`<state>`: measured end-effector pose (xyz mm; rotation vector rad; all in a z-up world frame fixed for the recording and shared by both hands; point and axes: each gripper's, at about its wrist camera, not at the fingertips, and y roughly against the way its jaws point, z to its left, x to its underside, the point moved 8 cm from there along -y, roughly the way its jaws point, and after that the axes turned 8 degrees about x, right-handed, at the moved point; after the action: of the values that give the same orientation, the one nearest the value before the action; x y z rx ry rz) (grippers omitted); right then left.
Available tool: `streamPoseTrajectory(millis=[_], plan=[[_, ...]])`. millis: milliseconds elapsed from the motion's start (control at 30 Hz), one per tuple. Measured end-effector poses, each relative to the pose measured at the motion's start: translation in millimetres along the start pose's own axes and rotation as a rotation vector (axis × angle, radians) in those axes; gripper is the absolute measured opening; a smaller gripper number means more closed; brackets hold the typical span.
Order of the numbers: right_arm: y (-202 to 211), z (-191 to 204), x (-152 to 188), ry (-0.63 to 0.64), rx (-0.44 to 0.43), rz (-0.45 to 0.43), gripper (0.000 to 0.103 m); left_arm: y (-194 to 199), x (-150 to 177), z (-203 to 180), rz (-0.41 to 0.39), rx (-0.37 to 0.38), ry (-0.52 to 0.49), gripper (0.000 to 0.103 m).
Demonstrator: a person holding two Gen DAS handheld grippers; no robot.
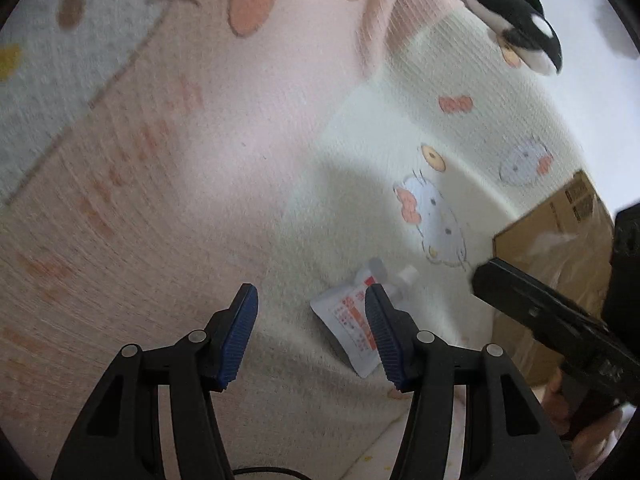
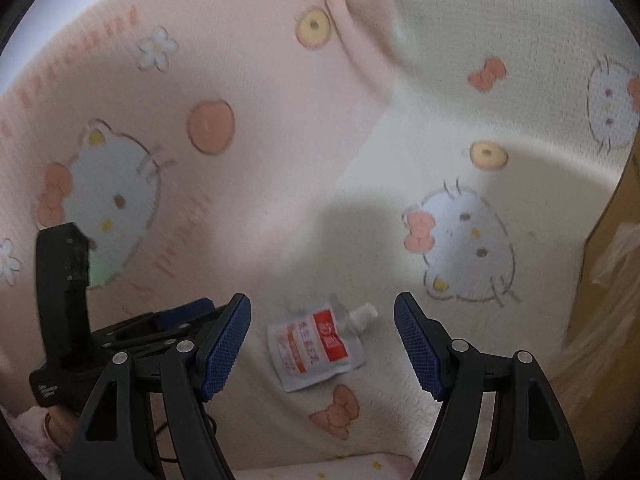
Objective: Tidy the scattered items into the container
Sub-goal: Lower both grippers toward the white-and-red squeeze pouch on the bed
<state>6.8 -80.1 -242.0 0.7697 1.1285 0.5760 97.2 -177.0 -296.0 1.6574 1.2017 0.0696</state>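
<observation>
A white spouted pouch with red and orange print (image 2: 316, 348) lies flat on the cat-print blanket. My right gripper (image 2: 322, 342) is open above it, the pouch between its fingers. In the left wrist view the pouch (image 1: 352, 330) lies just right of my left gripper (image 1: 310, 336), which is open and empty, its right finger partly covering the pouch. A black-and-white orca plush (image 1: 516, 28) lies at the far right of the blanket. A cardboard box (image 1: 560, 248) stands at the right.
The pink and cream blanket (image 1: 200, 160) has a raised fold (image 1: 396, 20) near the orca. The right gripper's body (image 1: 560, 320) shows in front of the box. The left gripper's body (image 2: 64, 320) shows at lower left in the right wrist view. The box wall (image 2: 612, 280) stands at the right edge.
</observation>
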Motion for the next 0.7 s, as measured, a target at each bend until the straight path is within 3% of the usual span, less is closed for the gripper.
streamPoseTrajectory(millis=[167, 267, 367, 433, 700], plan=[[-21.1, -8.5, 7.2, -0.039, -0.031, 0.034, 0.069, -11.0, 13.0, -13.4, 0.014, -0.001, -0.111, 0.060], [-33.5, -10.5, 16.5, -0.044, -0.074, 0.080, 0.039, -16.3, 22.7, -16.9, 0.027, 0.017, -0.105, 0.060], [-42.5, -16.3, 24.9, -0.095, -0.090, 0.117, 0.039, -23.3, 28.7, -14.2, 0.050, 0.034, -0.074, 0.060], [-48.1, -20.3, 31.4, -0.132, -0.107, 0.139, 0.039, -24.9, 30.6, -10.3, 0.058, 0.033, -0.059, 0.050], [-64.5, -20.7, 46.8, -0.148, -0.129, 0.185, 0.037, -34.4, 28.9, -7.8, 0.085, 0.087, 0.011, 0.037]])
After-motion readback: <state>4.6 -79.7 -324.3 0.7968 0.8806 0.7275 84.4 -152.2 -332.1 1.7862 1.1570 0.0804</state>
